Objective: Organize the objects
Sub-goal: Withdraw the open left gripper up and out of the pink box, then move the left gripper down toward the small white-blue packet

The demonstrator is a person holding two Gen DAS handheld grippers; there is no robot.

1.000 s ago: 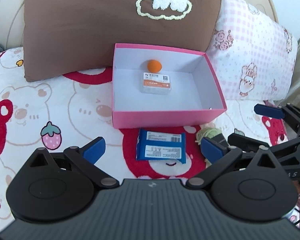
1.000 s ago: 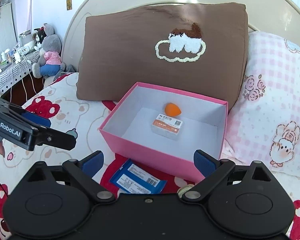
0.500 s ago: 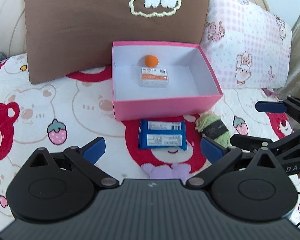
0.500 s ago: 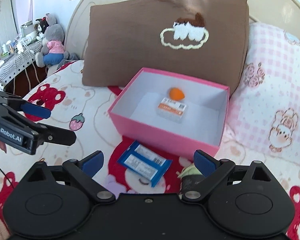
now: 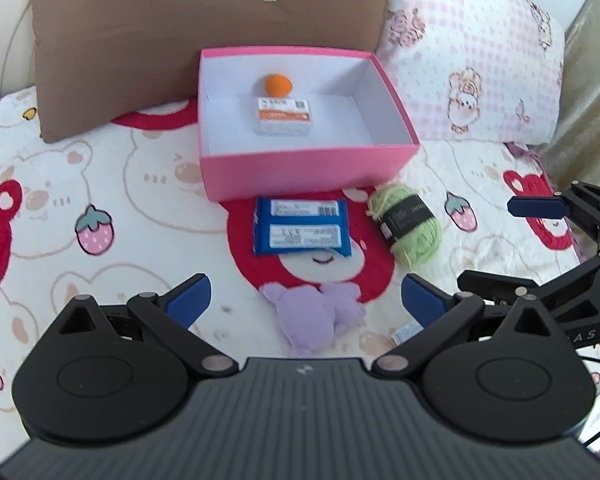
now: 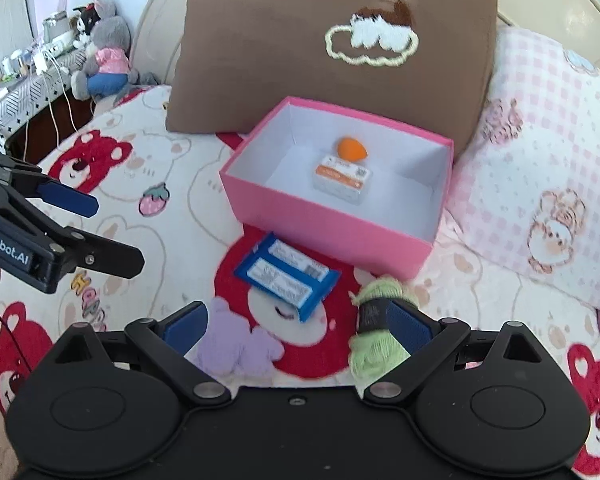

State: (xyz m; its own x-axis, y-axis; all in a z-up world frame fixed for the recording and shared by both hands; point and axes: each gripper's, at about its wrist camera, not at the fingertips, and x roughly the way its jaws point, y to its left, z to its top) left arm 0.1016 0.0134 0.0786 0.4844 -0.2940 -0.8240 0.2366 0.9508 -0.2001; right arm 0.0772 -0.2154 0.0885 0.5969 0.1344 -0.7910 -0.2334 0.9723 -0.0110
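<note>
Two grippers, left [image 5: 304,298] and right [image 6: 296,324], hover with jaws spread, holding nothing. Nearest lies a purple toy [image 5: 318,316], then the blue packet [image 5: 300,227] and yarn [image 5: 410,228]; the box [image 5: 300,172] is farthest. Judged best: straddle one item squarely, then lift.

Bare bear-print bedspread [image 5: 132,200] lies open left of the open-topped pink cardboard box [image 5: 300,172], while brown [image 5: 160,40] and pink-checked pillows [image 5: 480,60] crowd its back and right.

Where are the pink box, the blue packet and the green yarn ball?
pink box [image 5: 300,172]: left wrist view, front wall.
blue packet [image 5: 300,226]: left wrist view, middle.
green yarn ball [image 5: 410,222]: left wrist view, black band.
</note>
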